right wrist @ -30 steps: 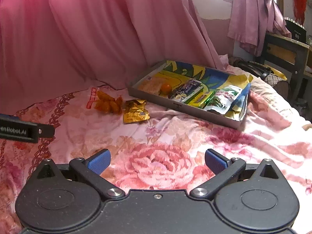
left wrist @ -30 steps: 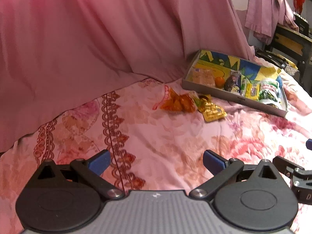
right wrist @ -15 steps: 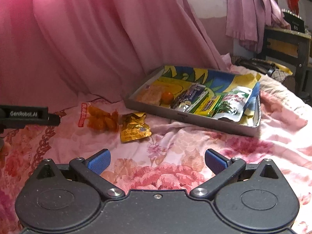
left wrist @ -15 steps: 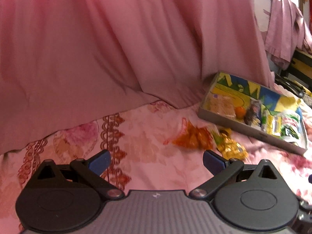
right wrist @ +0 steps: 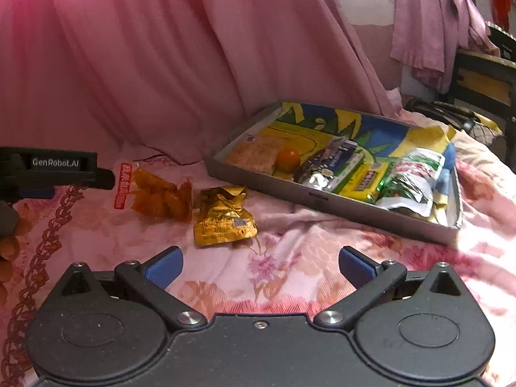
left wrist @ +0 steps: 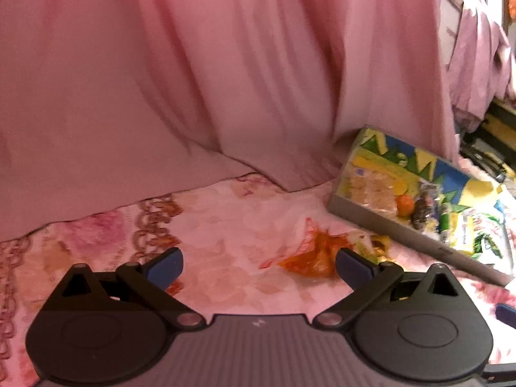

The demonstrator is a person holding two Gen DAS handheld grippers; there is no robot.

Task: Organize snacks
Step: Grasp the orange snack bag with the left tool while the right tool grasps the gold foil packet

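A tray (right wrist: 322, 198) lies on the bedspread (right wrist: 290, 258) toward the bed's right side, its far edge against the hanging curtain (right wrist: 193, 48). In the tray, from left to right, lie a cracker pack (right wrist: 258, 153), a small fruit (right wrist: 288, 158), a wrapped bar (right wrist: 332, 164) and a pouch (right wrist: 409, 177). Left of the tray, on the bedspread, a foil packet (right wrist: 222, 217) lies just beside a bag of chips (right wrist: 161, 195), the bag farther left. A chair (right wrist: 483, 80) stands behind the bed's right edge.
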